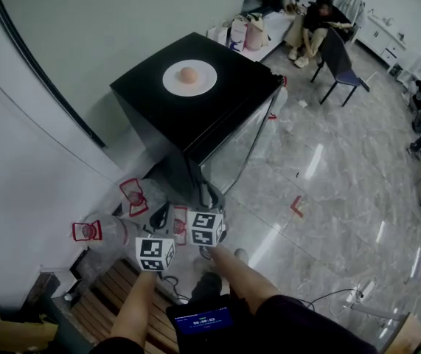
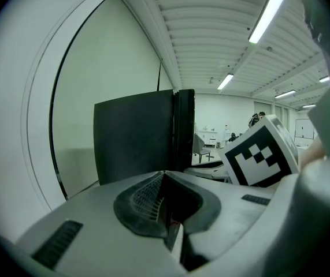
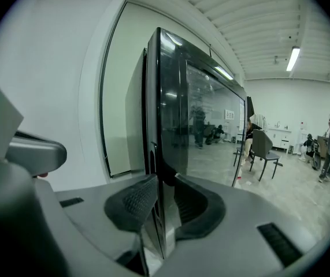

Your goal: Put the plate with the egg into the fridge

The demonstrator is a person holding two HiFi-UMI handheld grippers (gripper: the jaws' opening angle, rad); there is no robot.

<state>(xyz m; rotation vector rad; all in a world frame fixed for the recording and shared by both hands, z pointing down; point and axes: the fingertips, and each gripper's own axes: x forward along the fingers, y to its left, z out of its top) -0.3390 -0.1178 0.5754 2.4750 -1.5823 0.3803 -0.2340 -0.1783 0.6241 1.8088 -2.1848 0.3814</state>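
Fridge door [image 3: 199, 126] foot behind right gripper [image 3: 162, 184], far person [image 1: 315, 24] tiny

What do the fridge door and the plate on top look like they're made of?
The door looks like glass in a glossy black frame: it mirrors the room. The plate is plain white, perhaps ceramic or plastic; it shows too small to tell.

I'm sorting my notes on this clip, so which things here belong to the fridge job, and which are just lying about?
Job: plate, egg on it, fridge, fridge door, right gripper.
Lying about: chair, bags, red floor tape.
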